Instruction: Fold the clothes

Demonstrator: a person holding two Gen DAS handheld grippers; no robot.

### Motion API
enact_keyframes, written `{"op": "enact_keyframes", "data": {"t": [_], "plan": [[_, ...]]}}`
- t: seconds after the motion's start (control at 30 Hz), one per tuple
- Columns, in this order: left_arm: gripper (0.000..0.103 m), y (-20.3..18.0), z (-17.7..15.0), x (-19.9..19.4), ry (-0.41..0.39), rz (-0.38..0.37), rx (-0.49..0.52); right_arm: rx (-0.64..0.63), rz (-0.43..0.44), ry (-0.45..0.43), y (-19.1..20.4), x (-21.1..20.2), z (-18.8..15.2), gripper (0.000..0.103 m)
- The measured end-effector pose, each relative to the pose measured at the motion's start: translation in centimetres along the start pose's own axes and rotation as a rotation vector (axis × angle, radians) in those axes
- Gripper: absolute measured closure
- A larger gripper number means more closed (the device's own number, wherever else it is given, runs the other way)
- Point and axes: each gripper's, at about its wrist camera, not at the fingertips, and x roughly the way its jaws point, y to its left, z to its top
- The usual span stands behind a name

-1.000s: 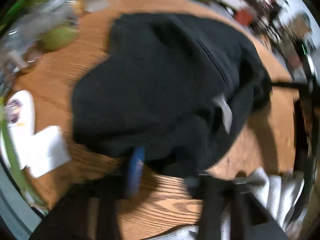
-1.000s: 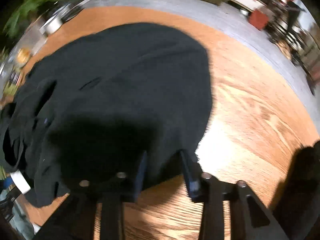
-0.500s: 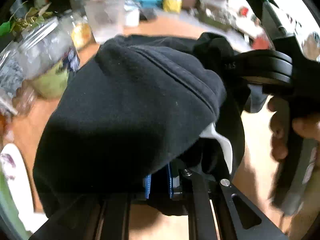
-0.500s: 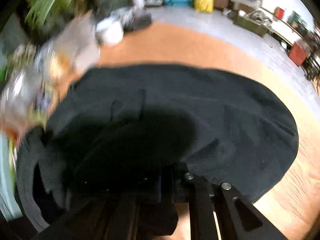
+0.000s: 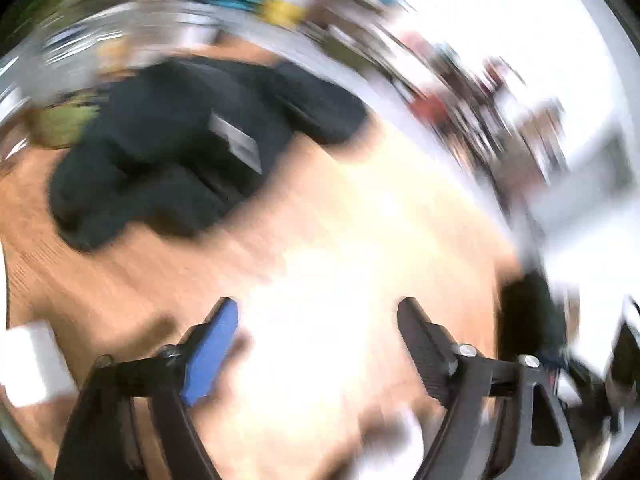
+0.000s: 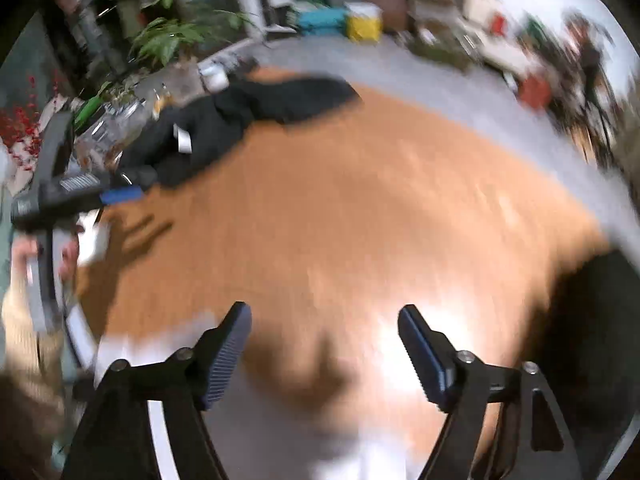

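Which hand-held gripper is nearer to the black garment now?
Left. The left hand-held gripper reaches beside the black garment, jaws opening, empty. The right hand-held gripper hovers farther back over bare table, jaws also opening, empty.

Both wrist views look steeply down along spread fingers at the round wooden table (image 5: pixel 120 280), the right from farther back; both blurred, sharing the black garment (image 5: pixel 180 160) at upper left and cluttered room beyond

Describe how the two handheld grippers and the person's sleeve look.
Both grippers, left gripper and right gripper, have black angular frames with silver screws and ribbed finger pads, one blue, one dark. The left carries a barcode label in the right view. The sleeve is beige knit.
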Motion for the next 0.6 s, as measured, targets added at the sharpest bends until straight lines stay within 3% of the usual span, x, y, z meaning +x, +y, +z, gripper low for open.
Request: {"op": "enact_keyframes", "data": {"t": [0.07,0.13,0.2,0.23,0.37,0.4,0.43,0.5,0.6], "plan": [[0.021,-3.5,-2.9,1.7,0.162,0.024,0.127,0.112,0.032,0.017,-2.4,-2.3,-6.5,0.020],[0.021,-6.3,-5.6,3.9,0.284,0.097,0.196,0.220,0.080,0.022,-4.6,-4.0,-12.2,0.018],[0.021,-8.5,-7.7,6.0,0.403,0.075,0.224,0.292,0.172,0.027,-5.0,-3.8,-15.8,0.018],[0.021,-9.3,-8.2,6.2,0.412,0.073,0.220,0.315,0.217,0.023,-4.9,-3.2,-17.1,0.018],[0.024,-11.0,-9.6,5.5,0.392,0.114,0.193,0.259,0.234,0.075,-1.2,0.2,-17.7,0.017],[0.033,-10.6,-9.7,5.2,0.384,0.124,0.187,0.196,0.192,0.072,0.3,0.3,-17.5,0.017],[0.056,-10.1,-9.7,4.8,0.376,0.134,0.181,0.134,0.150,0.060,1.3,0.1,-17.4,0.017],[0.079,-7.9,-8.7,5.4,0.369,0.156,0.178,0.027,0.088,0.041,3.2,-0.3,-17.4,0.017],[0.086,-7.1,-8.1,4.8,0.348,0.130,0.143,-0.086,-0.002,0.040,5.0,-0.9,-18.7,0.017]]}}
